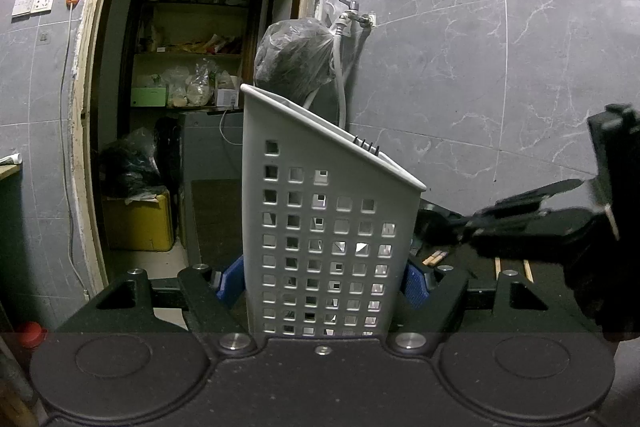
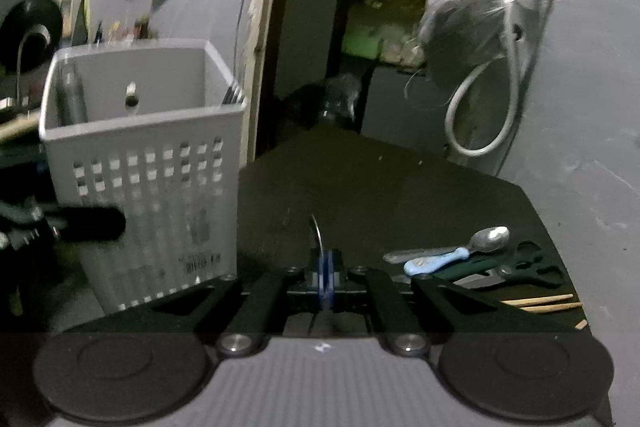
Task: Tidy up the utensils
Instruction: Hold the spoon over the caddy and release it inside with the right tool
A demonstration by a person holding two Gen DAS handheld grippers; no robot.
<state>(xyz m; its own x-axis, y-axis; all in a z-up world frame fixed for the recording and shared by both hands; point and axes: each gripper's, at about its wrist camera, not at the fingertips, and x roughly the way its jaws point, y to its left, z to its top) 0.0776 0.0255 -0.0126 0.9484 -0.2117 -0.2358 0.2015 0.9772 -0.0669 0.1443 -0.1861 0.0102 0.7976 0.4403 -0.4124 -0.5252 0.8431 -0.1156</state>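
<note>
A white perforated utensil holder (image 1: 324, 227) stands upright between my left gripper's blue pads (image 1: 416, 285), which press its two sides; fork tines (image 1: 368, 145) poke above its rim. In the right wrist view the holder (image 2: 148, 163) stands at the left with utensil handles inside. My right gripper (image 2: 325, 279) is shut on a thin metal utensil (image 2: 318, 231), seen edge-on and sticking up from the pads. On the dark table (image 2: 360, 179) to the right lie a blue-handled spoon (image 2: 456, 253), black scissors (image 2: 524, 267) and wooden chopsticks (image 2: 540, 301).
A grey tiled wall (image 1: 500, 67) with a tap (image 1: 354, 13), hose and a bagged bundle (image 1: 296, 59) stands behind the table. An open doorway (image 1: 192, 87) shows shelves and a yellow box. The right gripper's black body (image 1: 600, 227) shows at the left wrist view's right edge.
</note>
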